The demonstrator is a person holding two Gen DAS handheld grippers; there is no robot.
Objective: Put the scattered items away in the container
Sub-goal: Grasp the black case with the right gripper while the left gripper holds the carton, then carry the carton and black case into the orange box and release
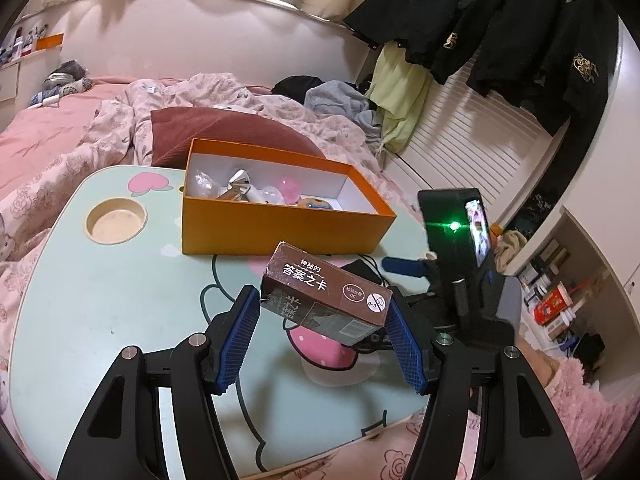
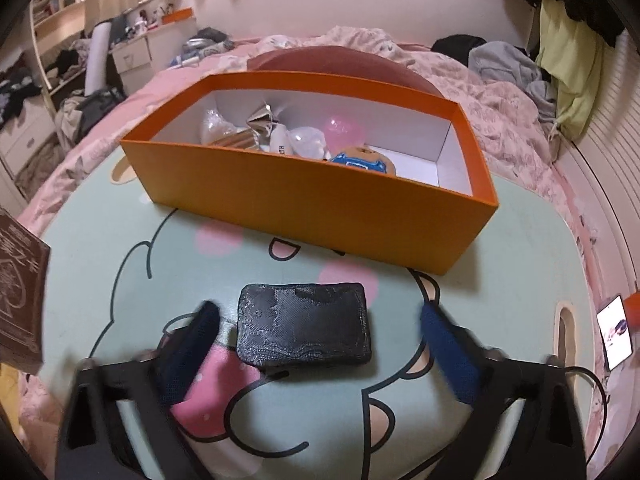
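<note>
My left gripper is shut on a brown card box with white lettering, held tilted above the mint-green lap table. The same brown box shows at the left edge of the right wrist view. Behind it stands the orange container, holding several small items. A black textured case lies flat on the table in front of the container. My right gripper straddles that case with blurred blue fingers on either side, and gaps show between pads and case.
The table sits on a bed with a pink floral quilt. A round cup recess is at the table's left. A lit phone lies off the table's right edge. Dark clothes hang at the right.
</note>
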